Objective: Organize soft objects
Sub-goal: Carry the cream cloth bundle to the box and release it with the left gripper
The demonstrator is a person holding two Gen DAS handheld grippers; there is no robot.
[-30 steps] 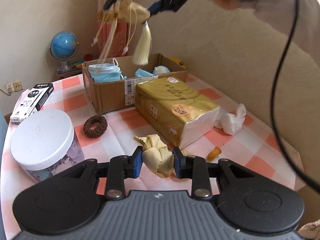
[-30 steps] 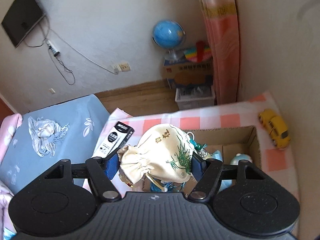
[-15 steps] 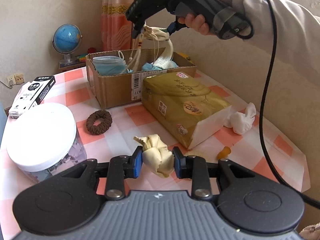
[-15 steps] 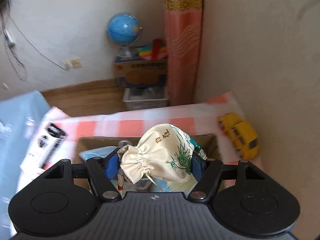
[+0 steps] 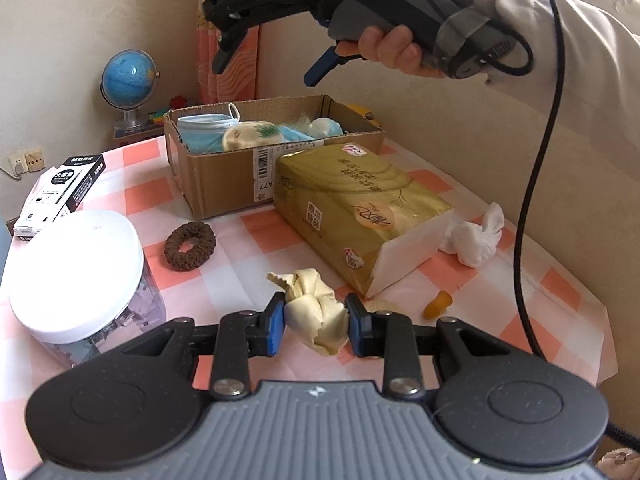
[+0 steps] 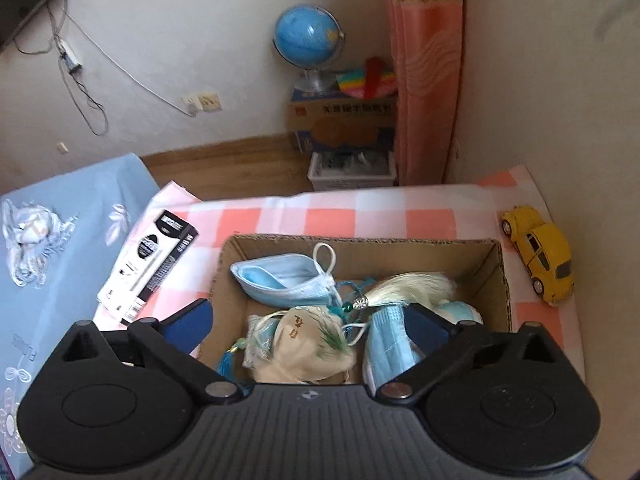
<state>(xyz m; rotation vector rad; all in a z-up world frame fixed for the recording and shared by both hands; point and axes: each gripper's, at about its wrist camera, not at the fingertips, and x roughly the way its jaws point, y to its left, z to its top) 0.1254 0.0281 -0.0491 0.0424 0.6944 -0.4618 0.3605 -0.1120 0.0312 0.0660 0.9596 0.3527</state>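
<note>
The left gripper (image 5: pixel 315 322) has its blue pads pressed against both sides of a knotted cream cloth bundle (image 5: pixel 314 310), soft and crumpled, low over the checked tablecloth (image 5: pixel 532 308). The right gripper (image 6: pixel 308 326) has its jaws spread wide with nothing between them, held above the cardboard box (image 6: pixel 502 276). Inside the box lie a cream drawstring pouch (image 6: pixel 304 350) with green print, its pale tassel (image 6: pixel 408 284), and pleated blue face masks (image 6: pixel 284 278). Outward on the cloth: a glossy gold tissue pack (image 5: pixel 356 212) beside the box, a ribbed brown hair scrunchie (image 5: pixel 189 246), a knotted white cloth (image 5: pixel 476 238), a clear jar with white lid (image 5: pixel 76 276), and a yellow toy car (image 6: pixel 540 254).
</note>
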